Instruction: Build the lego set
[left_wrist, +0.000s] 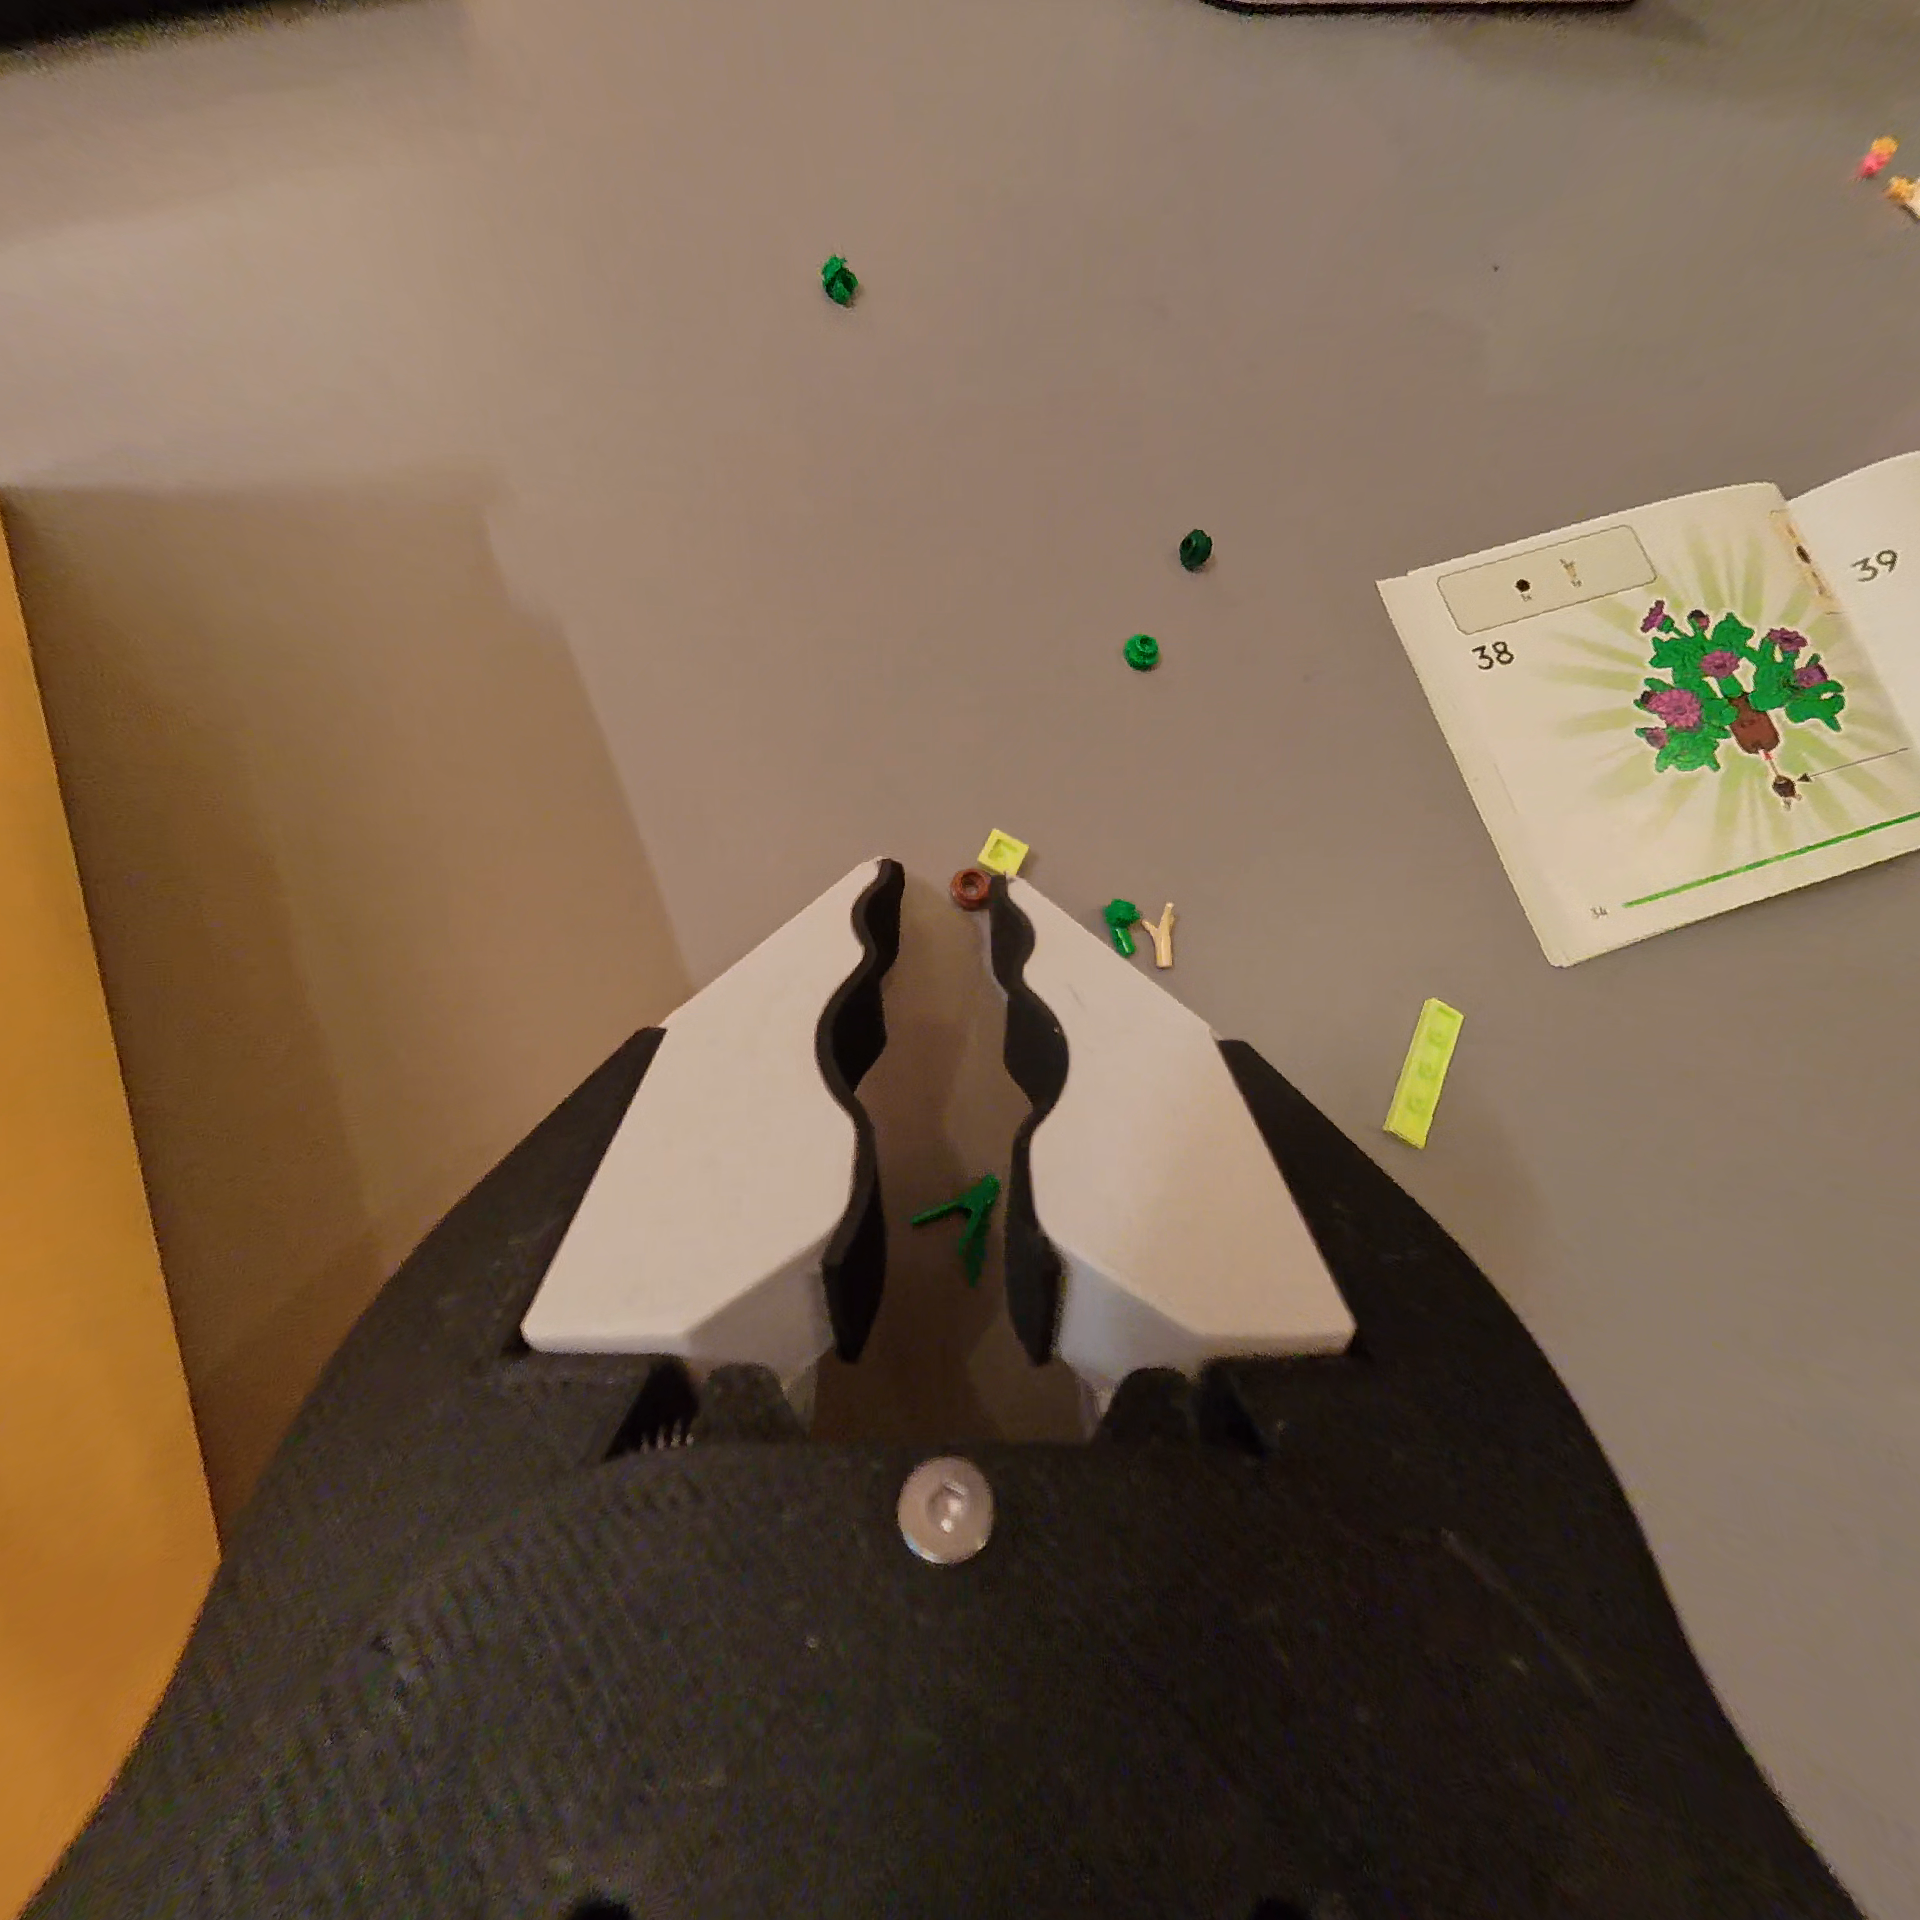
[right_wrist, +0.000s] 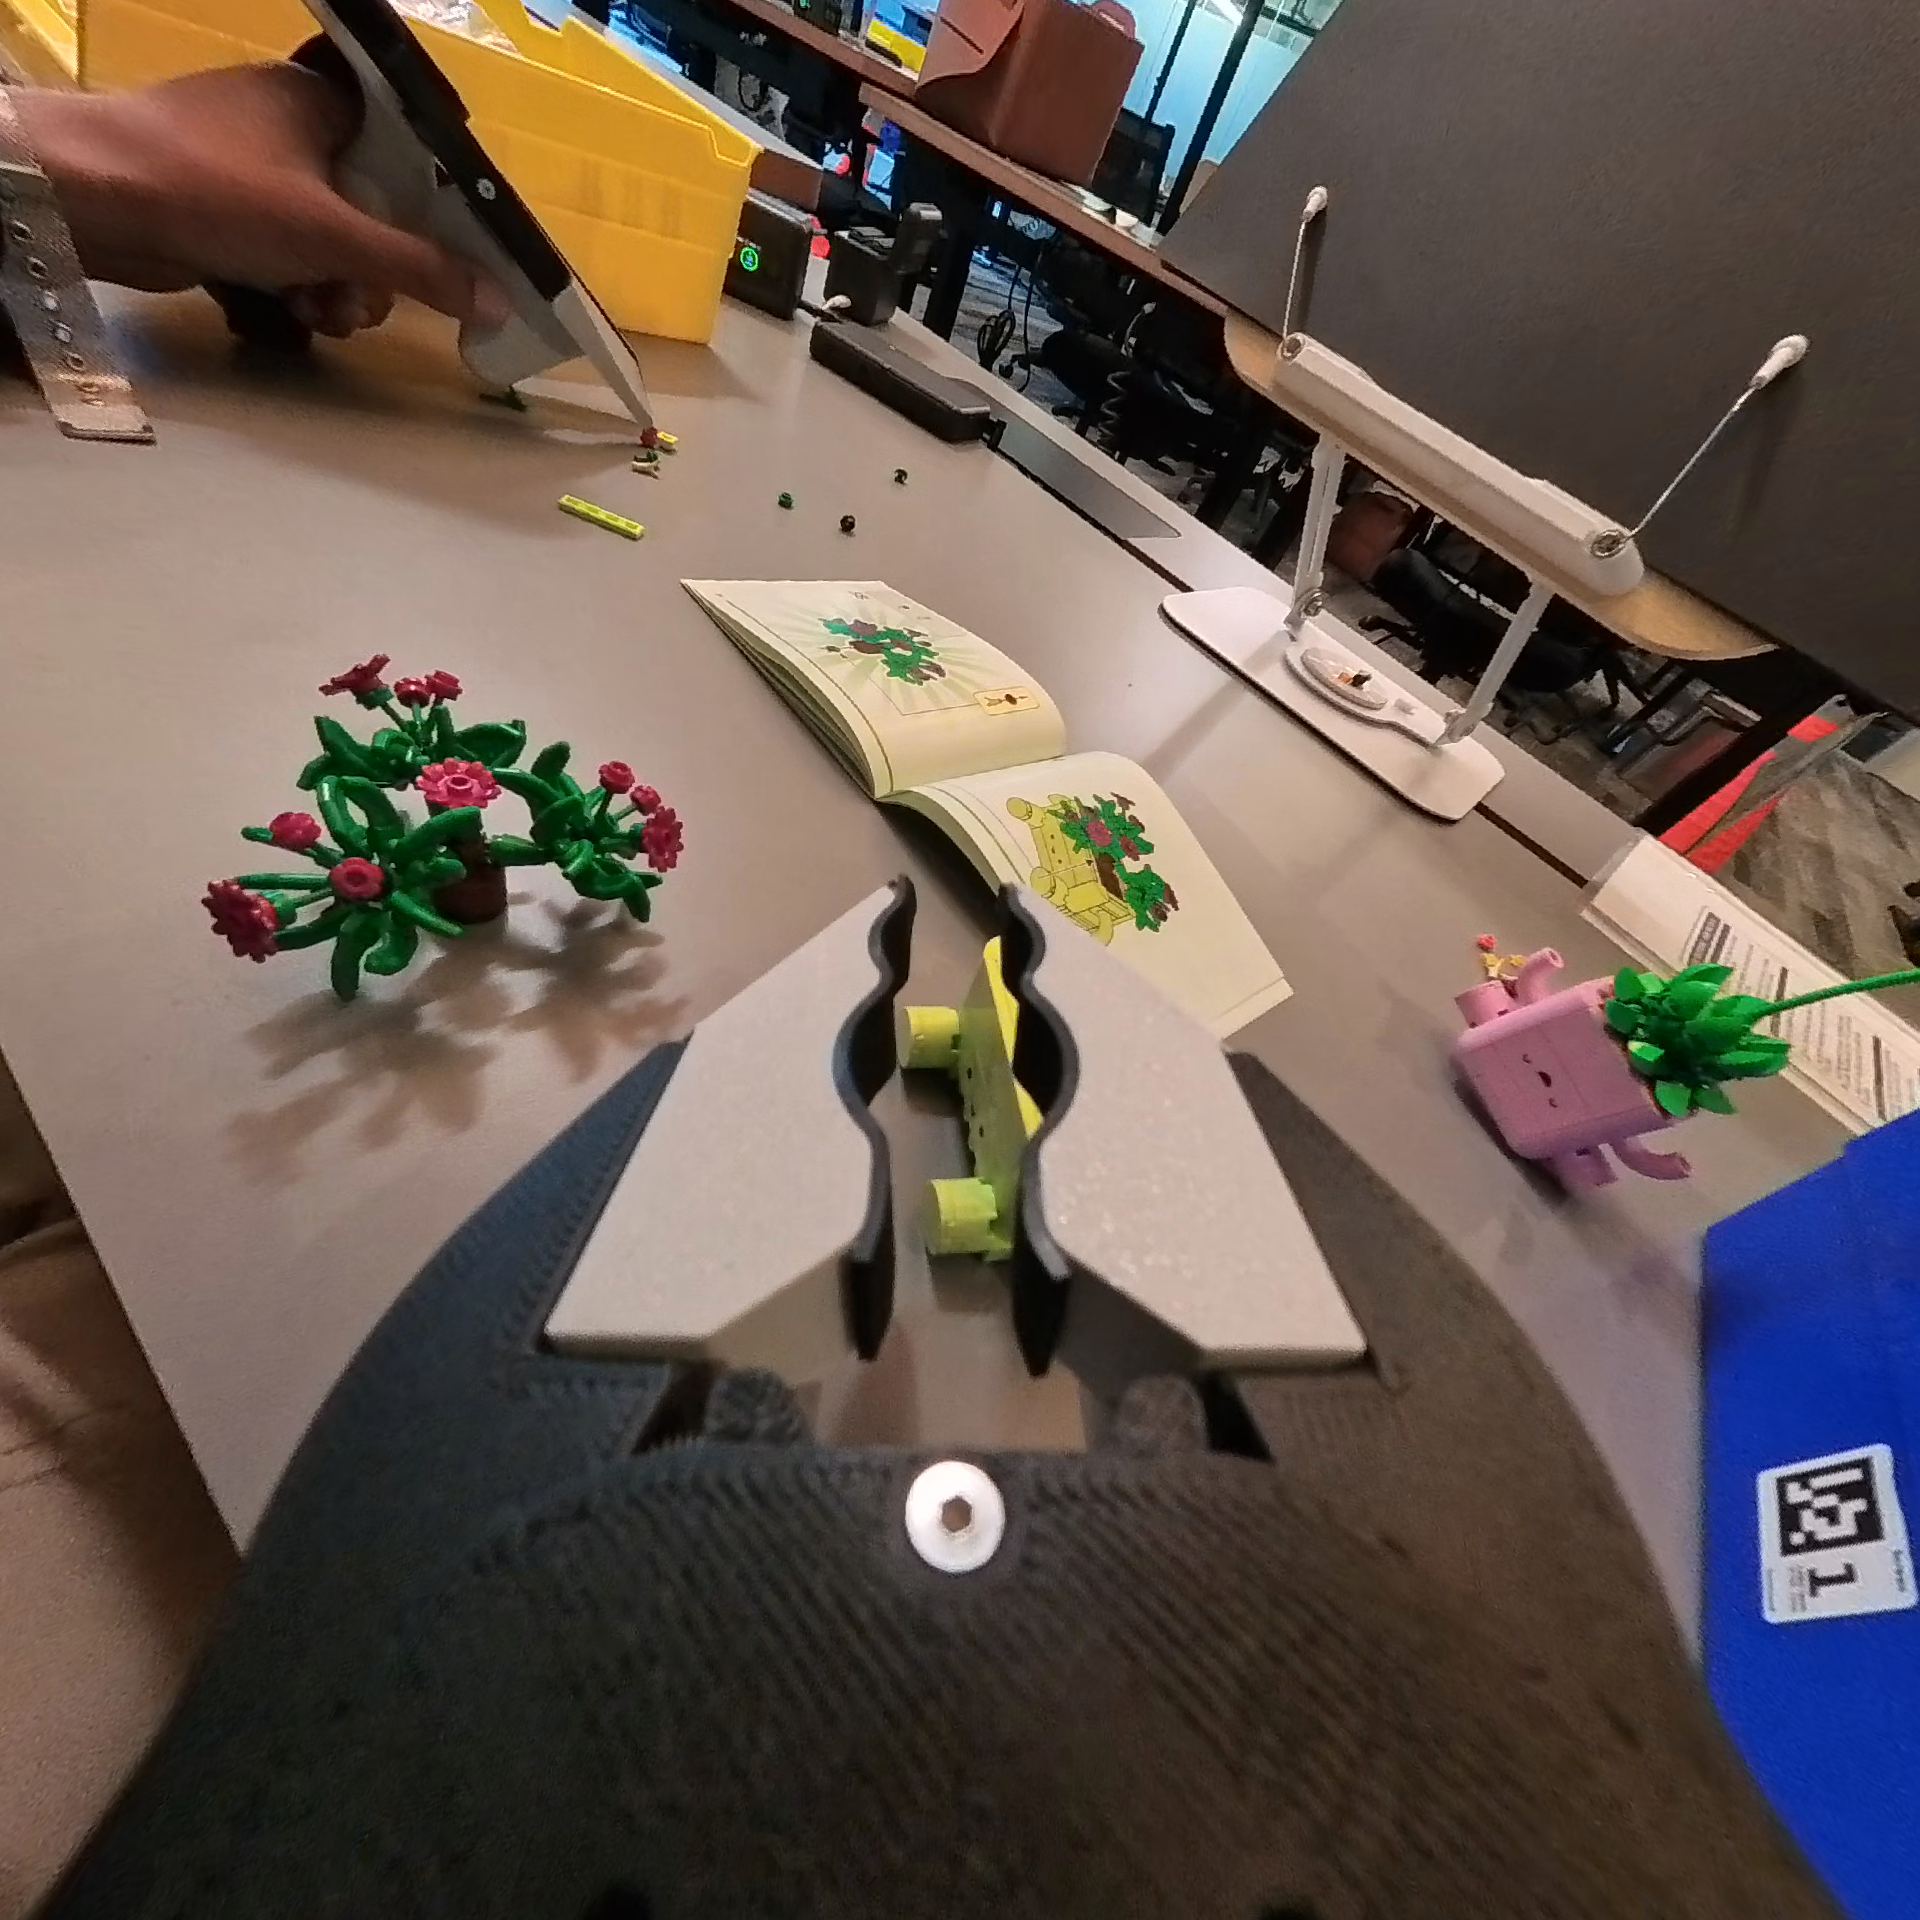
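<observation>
1. Step in hand, as I judge it: picking small loose parts off the table (left_wrist: 623, 364) to feed the build. The left gripper (left_wrist: 940, 878) points down at the brown ring (left_wrist: 970, 888), which lies just at the tip of its right finger; its jaws stand apart with nothing between them.
2. The right gripper (right_wrist: 951, 904) has its jaws slightly apart around a lime assembly (right_wrist: 971, 1101). Whether they actually pinch it I cannot tell.
3. Other parts near the ring: lime tile (left_wrist: 1006, 852) at 1 o'clock, green sprig (left_wrist: 1120, 923) and tan twig (left_wrist: 1162, 933) at 3 o'clock, lime plate (left_wrist: 1423, 1070) at 4 o'clock. A green stem (left_wrist: 964, 1221) lies under the left gripper.
4. The flower plant (right_wrist: 436, 821) stands finished-looking at 10 o'clock of the right gripper; the booklet (right_wrist: 966, 769) lies open at 12 o'clock.
5. Next move likely calls for centring the ring between the tips before closing.
6. Hard to make out: the ring is partly hidden by the fingertip; the booklet's right page is cut off in the left view.
</observation>
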